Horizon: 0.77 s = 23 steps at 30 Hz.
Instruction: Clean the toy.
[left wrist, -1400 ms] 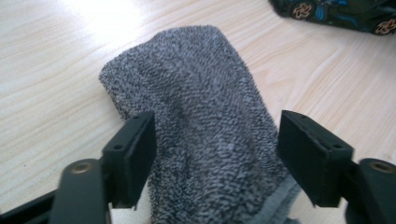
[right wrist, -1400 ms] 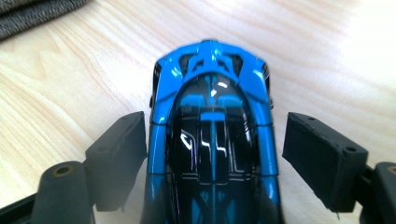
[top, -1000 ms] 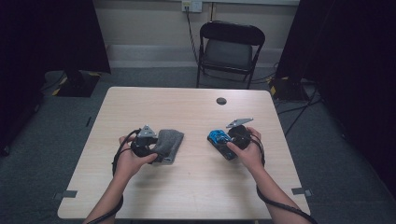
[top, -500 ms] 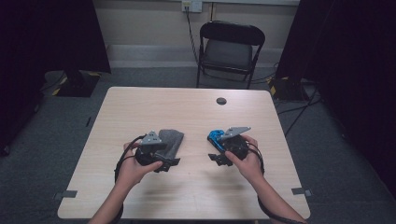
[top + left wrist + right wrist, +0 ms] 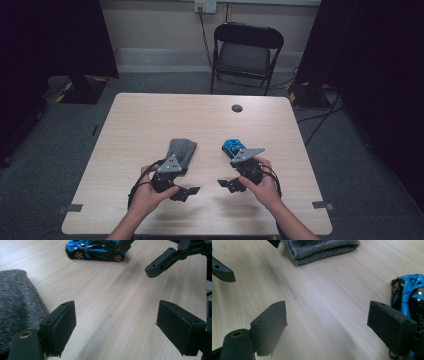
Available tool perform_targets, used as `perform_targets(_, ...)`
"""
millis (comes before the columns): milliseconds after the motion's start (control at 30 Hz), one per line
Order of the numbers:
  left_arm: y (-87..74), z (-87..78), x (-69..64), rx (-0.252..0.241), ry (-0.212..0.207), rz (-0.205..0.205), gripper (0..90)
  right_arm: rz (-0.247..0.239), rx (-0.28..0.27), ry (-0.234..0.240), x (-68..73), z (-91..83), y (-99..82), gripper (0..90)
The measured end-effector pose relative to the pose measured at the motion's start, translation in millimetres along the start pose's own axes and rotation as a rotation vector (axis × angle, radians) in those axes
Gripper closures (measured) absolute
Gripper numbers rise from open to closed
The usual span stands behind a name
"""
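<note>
While both hands hover low over the near half of the tabletop (image 5: 150,120):

Left gripper (image 5: 189,192): released, jaws spread wide with bare wood between them; held just above the tabletop, near the front edge, left of the middle; aimed toward the right gripper.

Right gripper (image 5: 224,184): released, jaws equally wide and nothing clasped; held above the tabletop near the front edge, right of the middle; aimed toward the left gripper, tips close but apart.

Left hand (image 5: 145,195): wrapped round the left gripper's body, forearm entering over the front edge.

Right hand (image 5: 262,187): wrapped round the right gripper's body, forearm entering over the front edge.

Grey cloth (image 5: 181,150): folded, lying flat on the tabletop, about midway between front and back edges, left of centre; just behind the left gripper, beside its left jaw in the left gripper view (image 5: 17,302); not gripped.

Blue toy car (image 5: 232,147): on its wheels on the tabletop, right of centre, just behind the right gripper; beside the right jaw in the right gripper view (image 5: 409,292); not gripped, well apart from the grey cloth.

Small dark round disc (image 5: 237,108): set near the back edge, right of the middle.
</note>
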<state>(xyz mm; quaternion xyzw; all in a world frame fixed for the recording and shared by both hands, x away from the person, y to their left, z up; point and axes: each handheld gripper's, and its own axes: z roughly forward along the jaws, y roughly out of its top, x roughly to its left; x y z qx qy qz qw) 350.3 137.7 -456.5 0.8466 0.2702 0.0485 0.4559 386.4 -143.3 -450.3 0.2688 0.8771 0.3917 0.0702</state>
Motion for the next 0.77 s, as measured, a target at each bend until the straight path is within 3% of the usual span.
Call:
perform_targets(233,-7.6,4.9,-3.3,0.022,-0.005,0.027,15.9,-0.015,0.007,0.022,6.7,2.8,-9.0,14.7)
perform_targets(467,-17.8,11.0,-12.1,0.062,-0.004,0.09,15.9,-0.039,0.048,0.042,18.3,11.4,-29.2,14.7)
perform_targets(767,-24.2,13.2,-13.9,0.071,-0.007,0.099,16.0,-0.067,0.077,0.052,24.3,19.6,-42.8,14.6)
